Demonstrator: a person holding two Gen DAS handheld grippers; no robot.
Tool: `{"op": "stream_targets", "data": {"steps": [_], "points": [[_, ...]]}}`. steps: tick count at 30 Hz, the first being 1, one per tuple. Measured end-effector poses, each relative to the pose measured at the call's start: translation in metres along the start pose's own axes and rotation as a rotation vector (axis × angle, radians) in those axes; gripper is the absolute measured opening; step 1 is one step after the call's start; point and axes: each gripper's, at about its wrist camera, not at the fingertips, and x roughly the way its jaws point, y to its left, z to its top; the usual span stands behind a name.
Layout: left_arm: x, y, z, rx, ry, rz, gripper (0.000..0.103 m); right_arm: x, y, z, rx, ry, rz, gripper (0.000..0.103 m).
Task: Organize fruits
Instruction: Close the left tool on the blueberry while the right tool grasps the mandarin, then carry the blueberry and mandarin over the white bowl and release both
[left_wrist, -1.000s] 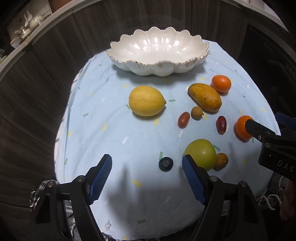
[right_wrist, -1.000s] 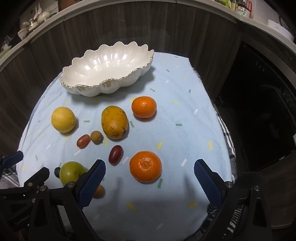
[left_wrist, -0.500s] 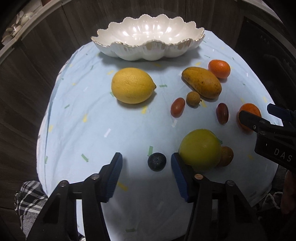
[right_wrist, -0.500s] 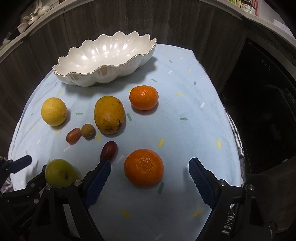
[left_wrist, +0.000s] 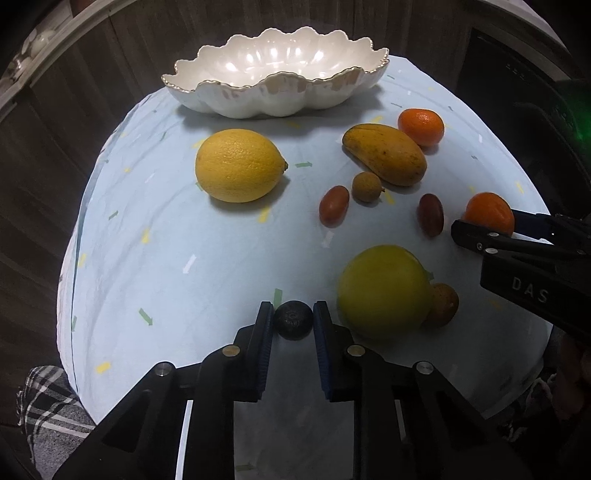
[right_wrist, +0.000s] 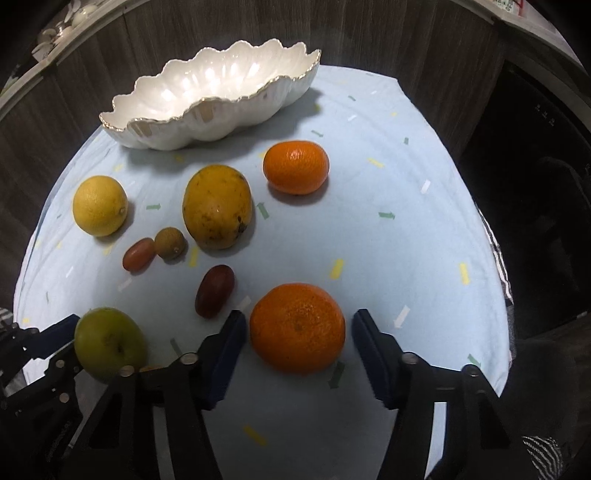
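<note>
Left tool (left_wrist: 293, 320) clamps the blueberry (left_wrist: 293, 319) — right tool (right_wrist: 297, 332) spread apart, straddling the near orange (right_wrist: 297, 326) without touching.

A round table covered in a pale blue cloth (left_wrist: 155, 236) flecked with small coloured arrows carries a scalloped white bowl (left_wrist: 277, 79) at its far edge. Spread on the cloth are a lemon (left_wrist: 238, 170) to the left, a mango (left_wrist: 384, 153) beside a far orange (left_wrist: 421, 126), a longan (left_wrist: 366, 187), two reddish grape tomatoes (left_wrist: 333, 205), a near orange (right_wrist: 297, 326), a green apple (left_wrist: 384, 291) touching a small brown fruit (left_wrist: 443, 304), and a blueberry (left_wrist: 293, 319) at the near edge.
</note>
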Motion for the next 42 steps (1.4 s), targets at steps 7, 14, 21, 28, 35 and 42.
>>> {"op": "stream_targets", "data": {"steps": [7,14,21,28,35,42], "points": [[-0.001,0.001,-0.001,0.000,-0.010,0.001,0.022,-0.003,-0.001,0.000,-0.006,-0.020,0.003,0.046],[-0.004,0.003,0.000,-0.005,-0.015,0.014,0.022,-0.011,0.002,0.003,-0.018,-0.047,0.016,0.045],[-0.018,0.007,0.006,-0.008,-0.044,0.031,0.022,-0.024,0.003,0.006,-0.013,-0.078,0.010,0.045],[-0.035,0.014,0.017,-0.020,-0.086,0.044,0.022,-0.037,0.006,0.014,-0.002,-0.098,0.039,0.045],[-0.049,0.021,0.030,-0.029,-0.121,0.052,0.022,-0.051,0.010,0.030,-0.007,-0.138,0.057,0.044],[-0.057,0.033,0.055,-0.044,-0.169,0.060,0.022,-0.061,0.015,0.060,-0.011,-0.194,0.066,0.044]]}}
